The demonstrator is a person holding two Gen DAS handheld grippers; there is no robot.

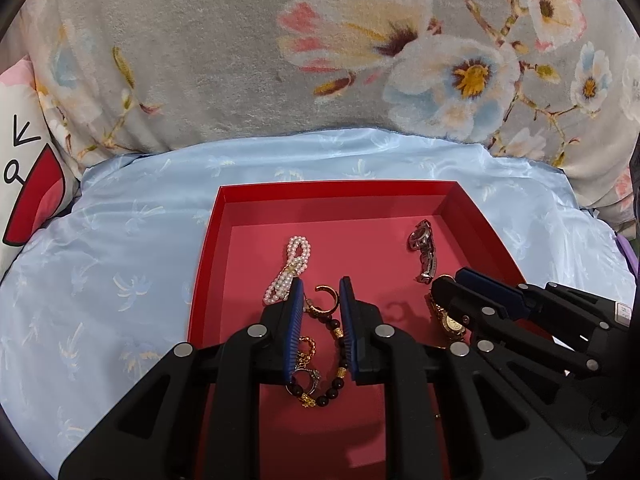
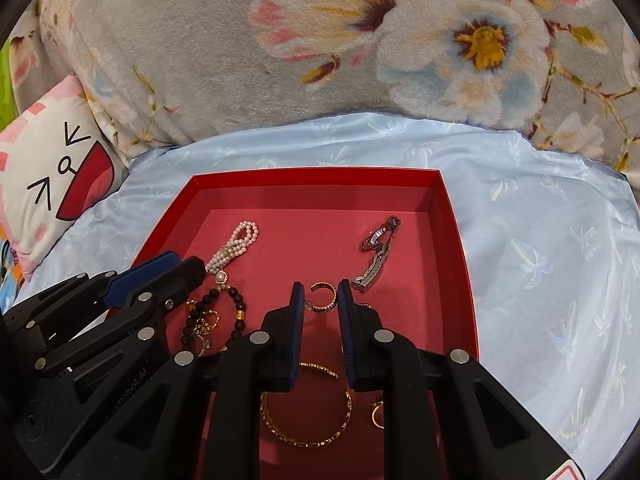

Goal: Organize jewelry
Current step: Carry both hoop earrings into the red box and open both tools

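A red tray lies on a light blue sheet and holds jewelry. In the left wrist view, my left gripper is open over a gold open ring and a dark bead bracelet, next to a pearl bracelet. A silver watch lies at the right. My right gripper hovers over a gold watch. In the right wrist view, my right gripper is open around the gold ring, above a gold bangle. The left gripper shows at the left.
A grey floral blanket bulges behind the tray. A white cartoon pillow lies at the far left. The light blue sheet spreads around the tray on both sides.
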